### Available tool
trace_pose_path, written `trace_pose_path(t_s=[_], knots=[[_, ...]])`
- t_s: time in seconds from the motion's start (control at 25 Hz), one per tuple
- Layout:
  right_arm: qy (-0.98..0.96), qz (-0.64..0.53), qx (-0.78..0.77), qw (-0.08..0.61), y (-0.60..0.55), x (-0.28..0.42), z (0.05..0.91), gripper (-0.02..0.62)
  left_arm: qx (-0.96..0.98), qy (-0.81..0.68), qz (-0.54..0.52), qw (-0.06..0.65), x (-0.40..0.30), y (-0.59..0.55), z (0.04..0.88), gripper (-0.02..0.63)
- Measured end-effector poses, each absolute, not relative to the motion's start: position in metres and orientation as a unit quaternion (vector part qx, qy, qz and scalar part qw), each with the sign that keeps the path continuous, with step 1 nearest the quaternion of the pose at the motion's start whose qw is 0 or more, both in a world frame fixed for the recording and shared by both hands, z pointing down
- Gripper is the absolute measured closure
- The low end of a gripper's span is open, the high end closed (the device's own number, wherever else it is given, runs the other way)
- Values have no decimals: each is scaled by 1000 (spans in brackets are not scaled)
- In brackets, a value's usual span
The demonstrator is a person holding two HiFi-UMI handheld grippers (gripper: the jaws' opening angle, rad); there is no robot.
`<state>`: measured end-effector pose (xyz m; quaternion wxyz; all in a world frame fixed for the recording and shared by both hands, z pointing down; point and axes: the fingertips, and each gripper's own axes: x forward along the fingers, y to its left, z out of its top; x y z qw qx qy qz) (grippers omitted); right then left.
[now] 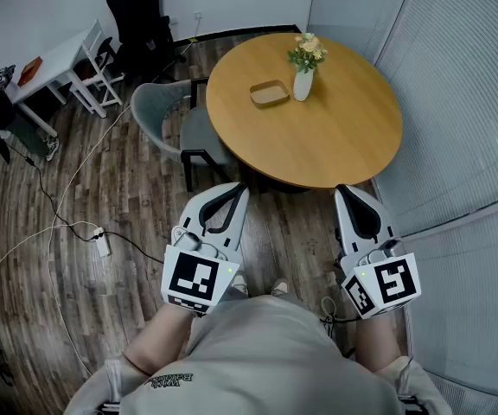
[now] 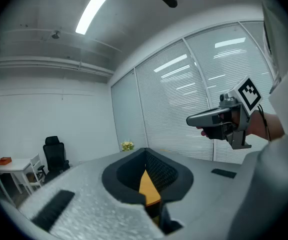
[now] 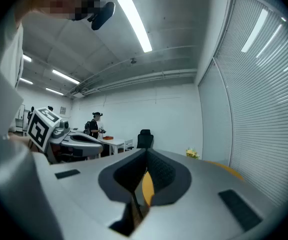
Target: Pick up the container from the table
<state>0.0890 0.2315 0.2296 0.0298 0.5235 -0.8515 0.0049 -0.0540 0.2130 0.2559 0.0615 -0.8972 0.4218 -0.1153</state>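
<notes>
The container (image 1: pixel 270 92) is a small shallow tan tray on the far part of the round wooden table (image 1: pixel 335 137), beside a white vase of flowers (image 1: pixel 303 80). Both grippers are held low in front of my body, short of the table's near edge and well away from the container. My left gripper (image 1: pixel 239 190) points toward the table with its jaws shut and nothing in them. My right gripper (image 1: pixel 342 191) is likewise shut and holds nothing. The left gripper view (image 2: pixel 145 153) and the right gripper view (image 3: pixel 145 155) show only closed jaws and a sliver of tabletop; the container is hidden there.
A grey chair (image 1: pixel 157 111) stands at the table's left side. A white desk (image 1: pixel 55 64) and a black office chair (image 1: pixel 139 14) sit at the far left. Cables and a power strip (image 1: pixel 102 245) lie on the wood floor. Blinds (image 1: pixel 465 93) line the right. A person (image 3: pixel 98 123) stands far off.
</notes>
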Motion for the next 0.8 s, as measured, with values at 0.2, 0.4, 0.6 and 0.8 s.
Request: trace_pose_path(t_s=[0.2,0.4,0.6,0.8], knots=[[-848,15,530,23,232,93,231,565,-898,421,-116,61,-53,216,254,586],[-848,1,529,39,231,95,235,565,-897,422,-116,56,-48,216,257,586],[-850,6,524,41,229,100,240,565,-898,421,-119,51,-39,216,260,586],[-854,11,519,41,225,108,245,565,-895,428,-121,47,-32,214,264,586]])
